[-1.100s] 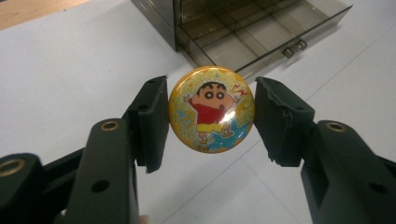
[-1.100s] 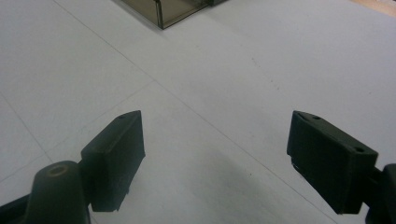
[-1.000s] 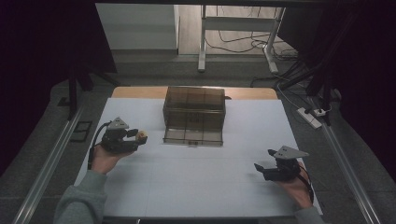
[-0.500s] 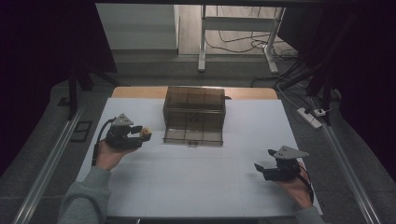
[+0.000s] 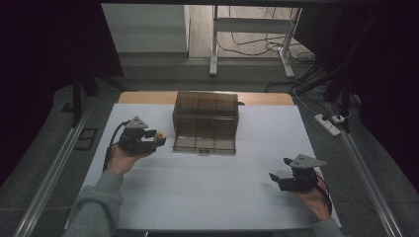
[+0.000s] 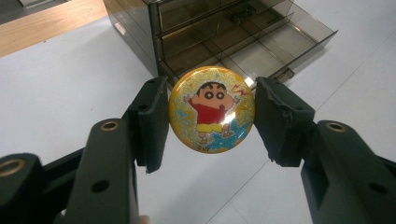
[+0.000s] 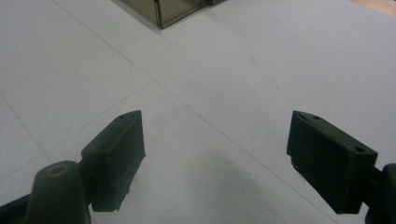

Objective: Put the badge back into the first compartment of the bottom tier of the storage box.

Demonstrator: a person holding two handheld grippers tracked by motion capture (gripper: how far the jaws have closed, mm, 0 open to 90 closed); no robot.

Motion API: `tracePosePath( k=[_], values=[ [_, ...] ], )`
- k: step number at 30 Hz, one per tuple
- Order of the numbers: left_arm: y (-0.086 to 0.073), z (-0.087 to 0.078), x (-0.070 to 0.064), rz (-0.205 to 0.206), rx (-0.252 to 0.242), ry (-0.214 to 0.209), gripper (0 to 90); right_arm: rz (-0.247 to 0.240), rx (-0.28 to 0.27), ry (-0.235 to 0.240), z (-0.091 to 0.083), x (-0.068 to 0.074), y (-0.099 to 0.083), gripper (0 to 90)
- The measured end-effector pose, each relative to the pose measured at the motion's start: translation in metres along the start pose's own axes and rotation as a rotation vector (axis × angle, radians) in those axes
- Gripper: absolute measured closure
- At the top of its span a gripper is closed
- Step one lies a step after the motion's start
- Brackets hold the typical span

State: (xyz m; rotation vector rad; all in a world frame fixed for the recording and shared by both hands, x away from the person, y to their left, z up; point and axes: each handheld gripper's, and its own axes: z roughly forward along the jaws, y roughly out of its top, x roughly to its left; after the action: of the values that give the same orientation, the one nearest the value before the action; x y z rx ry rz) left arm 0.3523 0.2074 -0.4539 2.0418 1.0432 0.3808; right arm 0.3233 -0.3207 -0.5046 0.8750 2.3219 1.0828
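A white table [image 5: 207, 187] takes up most of the scene, with a strip of bare wood along its far edge. Towards the back, near the middle, stands a smoky, see-through drawer unit [image 5: 205, 116]; its bottom drawer [image 5: 204, 144] is pulled out towards the person, and its dividers show through the plastic.

The person's left hand [image 5: 121, 158] comes in from the near left in a grey sleeve and holds the left gripper [image 5: 157, 138] just left of the open drawer, above the table. Its jaws are clamped on a round badge [image 6: 212, 110], one jaw at each side of the rim. The badge is gold and glittery, with a cartoon boy in a red shirt and yellow shorts on its face. It sits just beside the drawer front, not inside it.

At the near right, well apart from the drawers, the right hand [image 5: 314, 200] holds the right gripper [image 5: 274, 178] low over the bare table. Its jaws stand wide apart with nothing between them.
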Motion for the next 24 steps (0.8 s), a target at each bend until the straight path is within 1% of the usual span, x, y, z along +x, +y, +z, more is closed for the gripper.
tracePosePath(
  k=[11, 16, 24],
  values=[
    [0.011, 0.013, -0.005, 0.012, 0.009, -0.025, 46.6, -0.002, 0.000, -0.001, -0.001, 0.000, 0.000, 18.7],
    [0.014, 0.020, -0.007, 0.008, 0.011, -0.041, 46.5, 0.000, -0.001, -0.002, 0.000, 0.000, 0.000, 18.8],
    [0.020, 0.028, -0.010, 0.017, 0.023, -0.047, 46.6, -0.002, -0.003, -0.004, -0.001, -0.001, 0.000, 18.8]
  ],
)
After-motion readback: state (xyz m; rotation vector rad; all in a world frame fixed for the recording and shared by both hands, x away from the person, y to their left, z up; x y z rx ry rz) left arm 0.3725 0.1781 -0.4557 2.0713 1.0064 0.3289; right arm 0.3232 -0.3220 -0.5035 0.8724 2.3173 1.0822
